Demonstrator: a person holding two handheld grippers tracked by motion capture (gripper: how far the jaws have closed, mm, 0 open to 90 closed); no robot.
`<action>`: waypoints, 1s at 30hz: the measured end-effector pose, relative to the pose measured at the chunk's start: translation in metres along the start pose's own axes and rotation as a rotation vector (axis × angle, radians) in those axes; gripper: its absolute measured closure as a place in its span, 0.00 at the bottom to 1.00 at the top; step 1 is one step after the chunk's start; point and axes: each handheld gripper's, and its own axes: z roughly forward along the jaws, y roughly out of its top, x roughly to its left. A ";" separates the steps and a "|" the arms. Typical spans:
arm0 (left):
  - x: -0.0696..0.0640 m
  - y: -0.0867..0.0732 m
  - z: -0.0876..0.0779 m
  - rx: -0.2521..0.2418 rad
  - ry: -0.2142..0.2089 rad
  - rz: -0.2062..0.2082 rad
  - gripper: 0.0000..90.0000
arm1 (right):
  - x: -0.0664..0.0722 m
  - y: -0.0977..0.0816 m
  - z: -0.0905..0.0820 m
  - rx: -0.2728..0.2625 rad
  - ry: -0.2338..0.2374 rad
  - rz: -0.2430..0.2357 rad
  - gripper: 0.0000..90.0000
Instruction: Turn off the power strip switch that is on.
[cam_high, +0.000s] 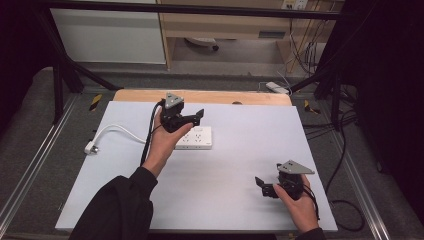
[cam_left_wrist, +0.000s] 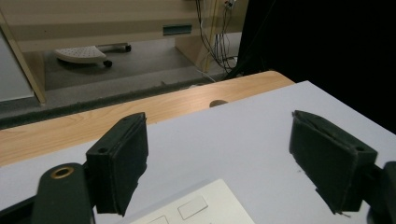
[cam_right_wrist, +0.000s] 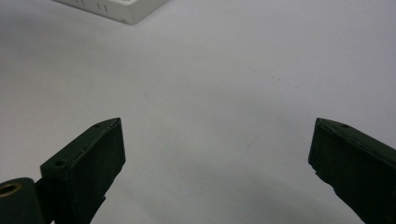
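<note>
A white power strip (cam_high: 196, 138) lies flat on the white table top (cam_high: 230, 165), left of centre. Its white cable (cam_high: 117, 129) runs left to a plug (cam_high: 90, 148). My left gripper (cam_high: 194, 119) hovers just above the strip's far edge, open, pointing right and away. In the left gripper view the open gripper (cam_left_wrist: 217, 144) has nothing between its jaws, and the strip (cam_left_wrist: 196, 207) sits low between them. My right gripper (cam_high: 263, 186) stands open near the front right, pointing left. In the right gripper view this gripper (cam_right_wrist: 215, 144) frames bare table, with the strip's corner (cam_right_wrist: 128, 9) far off.
A wooden strip (cam_high: 200, 96) borders the table's far edge. Beyond it stand black frame posts (cam_high: 59, 75), a wooden desk (cam_high: 225, 25) and loose cables (cam_high: 300, 50). A white adapter (cam_high: 276, 87) lies on the floor at the back right.
</note>
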 end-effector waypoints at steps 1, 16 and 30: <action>-0.001 0.000 0.001 0.001 0.000 -0.001 0.23 | 0.000 0.000 0.000 0.000 0.000 0.003 0.05; -0.007 0.001 0.009 0.002 0.002 0.002 0.44 | 0.001 0.001 -0.001 -0.003 0.003 0.000 0.05; -0.004 -0.003 0.020 0.024 0.013 0.001 0.64 | 0.001 0.001 -0.001 -0.008 0.004 0.000 0.05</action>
